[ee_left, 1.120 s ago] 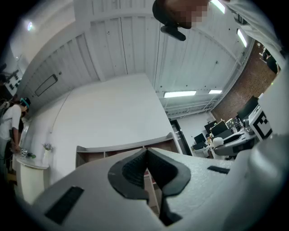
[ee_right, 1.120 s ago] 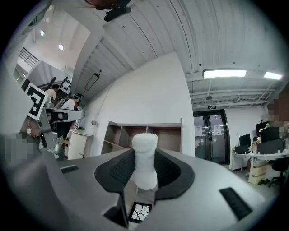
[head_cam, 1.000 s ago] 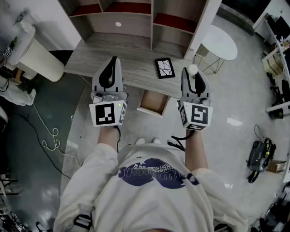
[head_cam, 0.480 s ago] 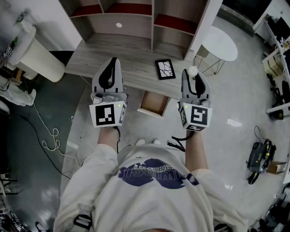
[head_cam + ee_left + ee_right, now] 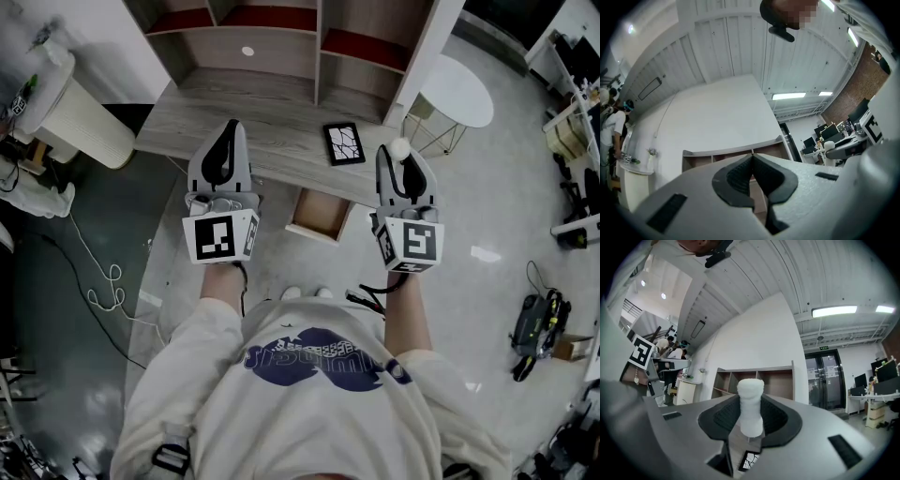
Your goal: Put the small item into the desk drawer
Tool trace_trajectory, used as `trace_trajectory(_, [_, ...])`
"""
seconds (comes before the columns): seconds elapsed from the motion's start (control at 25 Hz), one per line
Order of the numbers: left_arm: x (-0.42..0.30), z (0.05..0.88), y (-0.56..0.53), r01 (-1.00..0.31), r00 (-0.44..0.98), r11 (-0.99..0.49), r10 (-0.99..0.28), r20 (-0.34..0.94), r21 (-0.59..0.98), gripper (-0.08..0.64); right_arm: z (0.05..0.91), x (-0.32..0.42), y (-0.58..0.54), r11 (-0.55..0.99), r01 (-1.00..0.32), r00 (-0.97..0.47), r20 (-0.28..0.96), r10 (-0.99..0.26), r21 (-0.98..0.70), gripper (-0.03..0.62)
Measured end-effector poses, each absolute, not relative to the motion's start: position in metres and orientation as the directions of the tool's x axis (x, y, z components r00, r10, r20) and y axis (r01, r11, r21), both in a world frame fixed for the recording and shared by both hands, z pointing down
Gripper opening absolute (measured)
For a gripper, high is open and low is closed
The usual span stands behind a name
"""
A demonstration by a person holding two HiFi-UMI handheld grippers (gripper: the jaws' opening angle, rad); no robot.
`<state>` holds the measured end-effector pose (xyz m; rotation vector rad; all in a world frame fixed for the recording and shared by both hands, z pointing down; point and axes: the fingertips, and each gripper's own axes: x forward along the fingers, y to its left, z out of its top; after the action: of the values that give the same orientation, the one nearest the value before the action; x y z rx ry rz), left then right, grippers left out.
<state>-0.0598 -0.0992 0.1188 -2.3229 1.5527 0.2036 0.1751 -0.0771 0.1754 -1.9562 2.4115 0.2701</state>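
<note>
My right gripper (image 5: 400, 156) is shut on a small white item (image 5: 399, 146), a stubby ribbed cylinder that stands up between the black pads (image 5: 774, 420) in the right gripper view (image 5: 750, 407). It hovers over the desk's right front corner. The desk drawer (image 5: 317, 214) is pulled open below the desk's front edge, left of and below that gripper; its inside looks bare. My left gripper (image 5: 225, 157) is shut with nothing in it, its pads (image 5: 740, 178) touching, held above the desk (image 5: 272, 117) at the left.
A black framed picture (image 5: 341, 142) lies on the desk between the grippers. Shelf compartments (image 5: 272, 37) rise at the desk's back. A round white side table (image 5: 457, 89) stands to the right, a white cylinder (image 5: 75, 117) and loose cable (image 5: 103, 281) to the left.
Both grippers have barely shifted; the right one still holds the white item in the same place.
</note>
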Motion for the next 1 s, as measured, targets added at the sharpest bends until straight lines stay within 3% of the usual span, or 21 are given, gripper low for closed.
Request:
trace_trajectory(0.44, [-0.064, 0.149, -0.103, -0.917, 0.389, -0.352, -0.893, -0.225, -0.187, 0.008, 0.206, 0.170, -0.085, 0.235, -0.963, -0.242, -0.036, -0.970, 0.133, 0.126])
trace_trajectory(1.0, [-0.086, 0.227, -0.101, -0.937, 0.333, -0.323, -0.941, -0.058, -0.135, 0.009, 0.286, 0.144, -0.100, 0.354, -0.916, -0.323, 0.176, -0.930, 0.191, 0.126])
